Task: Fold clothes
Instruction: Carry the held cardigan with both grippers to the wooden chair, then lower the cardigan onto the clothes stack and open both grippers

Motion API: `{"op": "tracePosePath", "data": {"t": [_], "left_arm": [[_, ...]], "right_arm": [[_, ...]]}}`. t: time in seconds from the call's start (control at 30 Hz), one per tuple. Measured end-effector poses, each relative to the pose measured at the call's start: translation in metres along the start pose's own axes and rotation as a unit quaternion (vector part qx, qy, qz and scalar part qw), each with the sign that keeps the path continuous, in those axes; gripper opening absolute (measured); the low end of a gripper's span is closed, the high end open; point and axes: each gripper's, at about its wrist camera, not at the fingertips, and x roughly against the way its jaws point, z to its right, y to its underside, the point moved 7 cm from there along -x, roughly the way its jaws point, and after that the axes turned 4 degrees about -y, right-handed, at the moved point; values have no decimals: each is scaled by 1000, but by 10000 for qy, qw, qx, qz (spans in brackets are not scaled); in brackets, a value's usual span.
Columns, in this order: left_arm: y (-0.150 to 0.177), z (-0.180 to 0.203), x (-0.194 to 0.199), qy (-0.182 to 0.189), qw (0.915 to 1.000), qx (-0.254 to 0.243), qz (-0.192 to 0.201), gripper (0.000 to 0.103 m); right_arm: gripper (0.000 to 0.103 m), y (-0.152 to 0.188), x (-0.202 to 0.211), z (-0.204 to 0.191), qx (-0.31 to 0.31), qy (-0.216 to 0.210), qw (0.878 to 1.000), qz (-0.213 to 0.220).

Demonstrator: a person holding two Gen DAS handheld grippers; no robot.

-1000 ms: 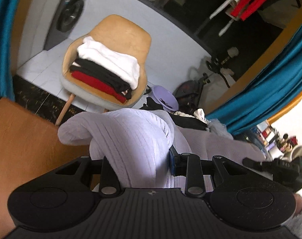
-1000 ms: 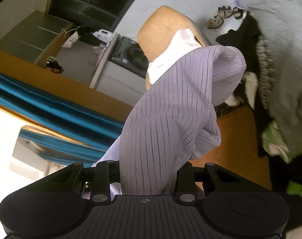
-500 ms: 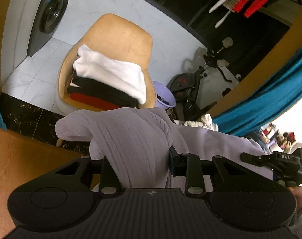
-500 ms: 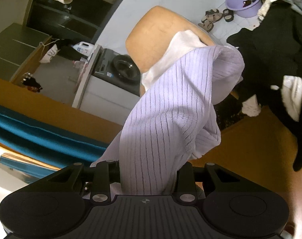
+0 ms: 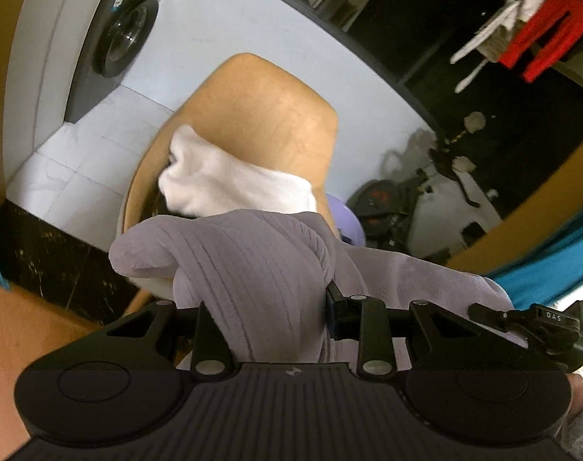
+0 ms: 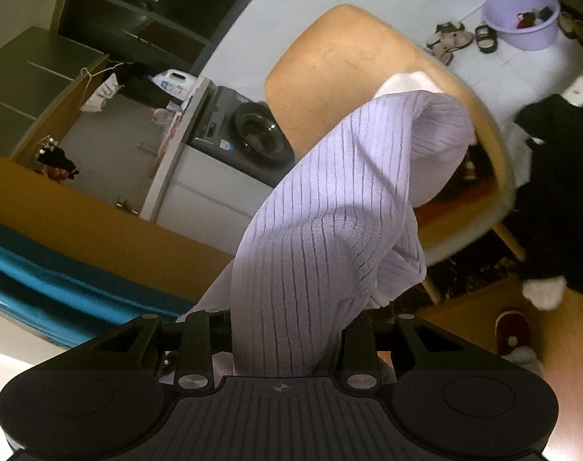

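Note:
A folded lilac ribbed garment point(image 5: 253, 269) hangs between both grippers in the air. My left gripper point(image 5: 276, 307) is shut on one end of it, the cloth bulging up between its fingers. In the right wrist view the same lilac garment point(image 6: 330, 230) rises from my right gripper point(image 6: 284, 330), which is shut on the other end. Just beyond the cloth stands a tan wooden chair point(image 5: 268, 115) holding a stack of folded clothes with a white piece point(image 5: 230, 184) on top. The fingertips of both grippers are hidden by the fabric.
A grey washing machine point(image 5: 118, 38) stands at the far left on white tiles. A purple basin point(image 6: 522, 15) and sandals point(image 6: 449, 40) lie on the floor past the chair. Black clothes point(image 6: 552, 192) pile at the right. The other hand's gripper point(image 5: 541, 326) shows at the right edge.
Both grippers have carried the lilac garment towards the chair, which now looks larger and closer. The red and black pieces of the stack have slipped out of sight behind the cloth.

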Motion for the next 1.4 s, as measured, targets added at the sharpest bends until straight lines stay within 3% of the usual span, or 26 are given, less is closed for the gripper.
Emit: {"op": "tracePosePath", "data": {"t": [0.23,0.4,0.63,0.77,0.87,0.93,1.03,1.13,1.2,1.33,1.4], "left_arm": [[-87,4,-108,-400,9986,216,-286,32],[-151,9,-173,-534,9979,283,-212,32],[-266,10,-235,-659,9977,-105,75,32],[-312,-1,-269,-574,9982,-199,-12,32],[-318,-23,-304,-592,9975,-149,-347,32],[-306,-43,-329,-602,9960,-9,-660,32],[-272,-75,-371,-685,9896,213,-1250,33],[-226,-110,-413,-916,9770,370,-1887,33],[-209,-124,-426,-1107,9731,349,-1992,33],[-219,-122,-415,-923,9758,268,-1962,33],[-223,-119,-408,-811,9763,205,-1998,33]], "right_arm": [[29,-126,-91,31,-231,-91,9992,-322],[29,-217,-149,38,-144,-91,9985,-526],[29,-339,-241,24,73,-248,9976,-638],[29,-393,-285,18,127,-372,9980,-503],[29,-411,-312,33,108,-195,9986,-478],[29,-411,-328,58,-87,-3,9984,-557],[29,-399,-353,110,-459,438,9947,-805],[29,-375,-374,166,-759,1037,9861,-1053],[29,-357,-382,197,-876,1444,9799,-1058],[29,-361,-370,211,-1156,1342,9798,-924],[29,-364,-363,203,-981,1316,9806,-1074]]}}
